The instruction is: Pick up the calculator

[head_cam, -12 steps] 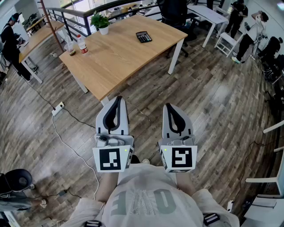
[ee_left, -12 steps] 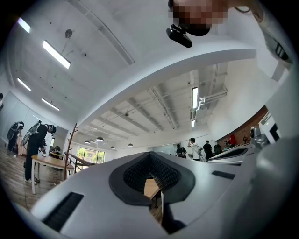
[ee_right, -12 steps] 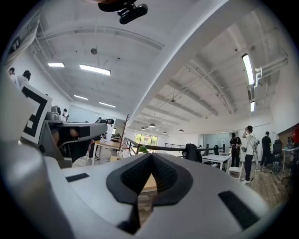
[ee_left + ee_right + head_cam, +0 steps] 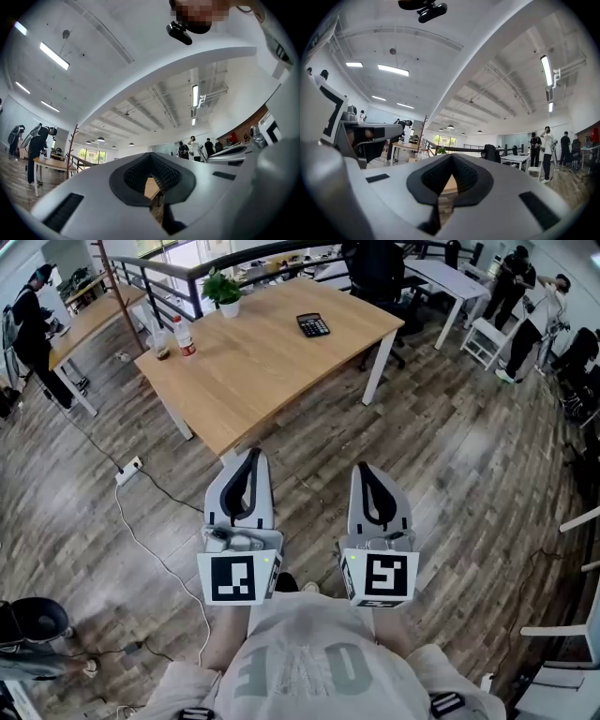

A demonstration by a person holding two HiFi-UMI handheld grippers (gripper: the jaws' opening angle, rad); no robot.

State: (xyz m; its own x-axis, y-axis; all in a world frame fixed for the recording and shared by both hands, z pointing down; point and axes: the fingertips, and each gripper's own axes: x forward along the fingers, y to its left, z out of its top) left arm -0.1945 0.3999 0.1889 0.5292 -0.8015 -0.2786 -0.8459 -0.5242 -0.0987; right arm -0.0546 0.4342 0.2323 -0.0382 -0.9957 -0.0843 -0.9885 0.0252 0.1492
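The black calculator lies flat near the far right corner of the wooden table, seen in the head view. Both grippers hang over the floor well short of the table's near corner. My left gripper is shut with nothing in it, its jaws meeting at the tips. My right gripper is beside it, also shut and holding nothing. In the left gripper view the left gripper shows only a sliver of table wood through its cut-out. The right gripper shows the same in the right gripper view. The calculator shows in neither gripper view.
On the table's far left stand a potted plant, a bottle and a cup. A power strip with cable lies on the floor at left. A black chair, a white table and people are beyond.
The table and calculator have shifted slightly lower and to the right in the head view. Both grippers keep the same pose, side by side and shut.
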